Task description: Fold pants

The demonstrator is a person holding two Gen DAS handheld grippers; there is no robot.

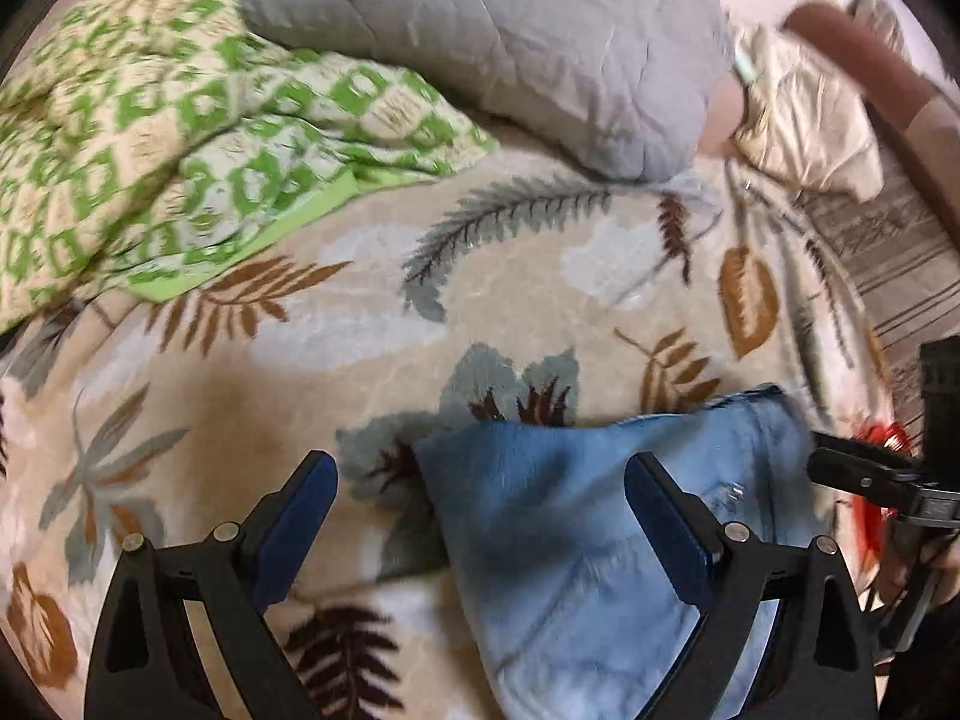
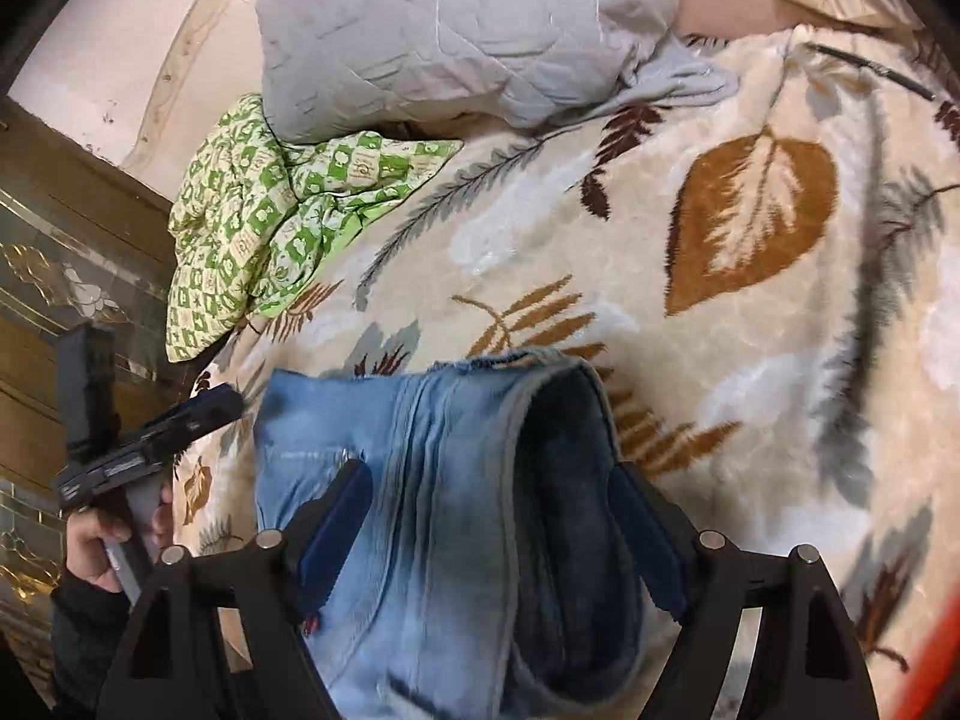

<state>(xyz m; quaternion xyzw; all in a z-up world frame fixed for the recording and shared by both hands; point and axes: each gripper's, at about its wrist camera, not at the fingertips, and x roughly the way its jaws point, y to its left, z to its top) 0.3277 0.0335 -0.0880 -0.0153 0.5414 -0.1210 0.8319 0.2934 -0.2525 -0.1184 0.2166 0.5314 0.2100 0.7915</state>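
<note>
Light blue denim pants (image 1: pixel 588 516) with a dark fleece lining lie folded on a leaf-patterned blanket (image 1: pixel 420 312). My left gripper (image 1: pixel 480 480) is open just above the blanket, its right finger over the pants' left part. In the right wrist view the pants (image 2: pixel 456 480) lie between the fingers of my right gripper (image 2: pixel 489 480), which is open wide; the lining (image 2: pixel 564 480) shows at the waist opening. The right gripper also shows at the right edge of the left wrist view (image 1: pixel 864 480), and the left gripper at the left of the right wrist view (image 2: pixel 198 414).
A green checked quilt (image 1: pixel 150 150) and a grey quilted pillow (image 1: pixel 492 42) lie at the far side of the bed. A cream cushion (image 1: pixel 804 114) sits at the far right. A wooden cabinet with glass (image 2: pixel 66 252) stands left of the bed.
</note>
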